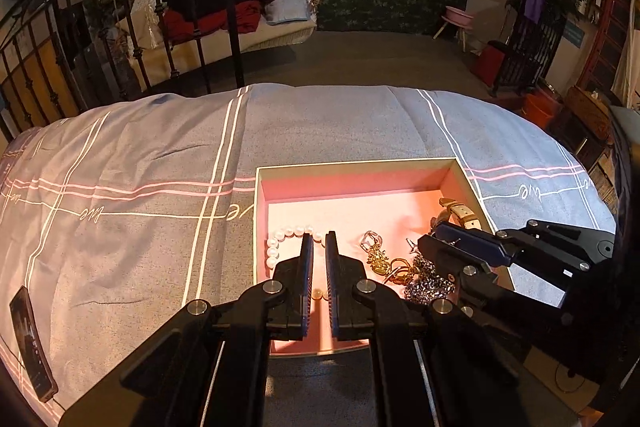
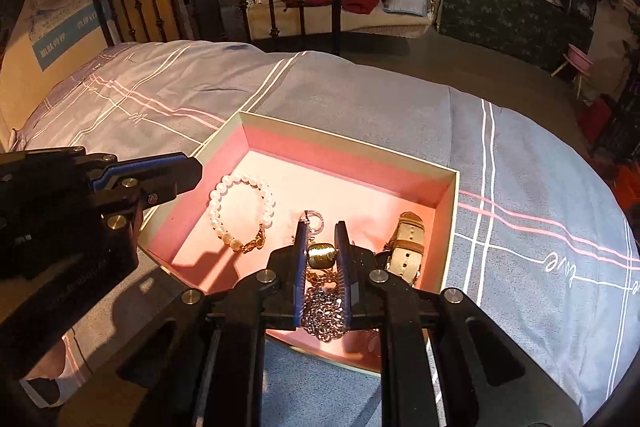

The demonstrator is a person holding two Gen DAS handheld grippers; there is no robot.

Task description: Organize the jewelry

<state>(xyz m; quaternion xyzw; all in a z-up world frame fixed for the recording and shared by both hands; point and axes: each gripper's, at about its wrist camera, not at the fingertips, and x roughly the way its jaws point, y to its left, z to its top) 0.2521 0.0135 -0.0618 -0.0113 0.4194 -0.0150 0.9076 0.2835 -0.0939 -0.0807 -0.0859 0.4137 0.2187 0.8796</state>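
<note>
Your right gripper [image 2: 321, 239] pinches a gold bead [image 2: 321, 255]; the watch [image 2: 406, 247], right of your fingers, runs lengthwise away from you; your left gripper [image 1: 316, 247] stands narrow, empty

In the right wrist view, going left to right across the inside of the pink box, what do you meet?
Left gripper at the box's left edge → pearl bracelet → right gripper over the gold and silver chains → watch with the pale strap.
</note>
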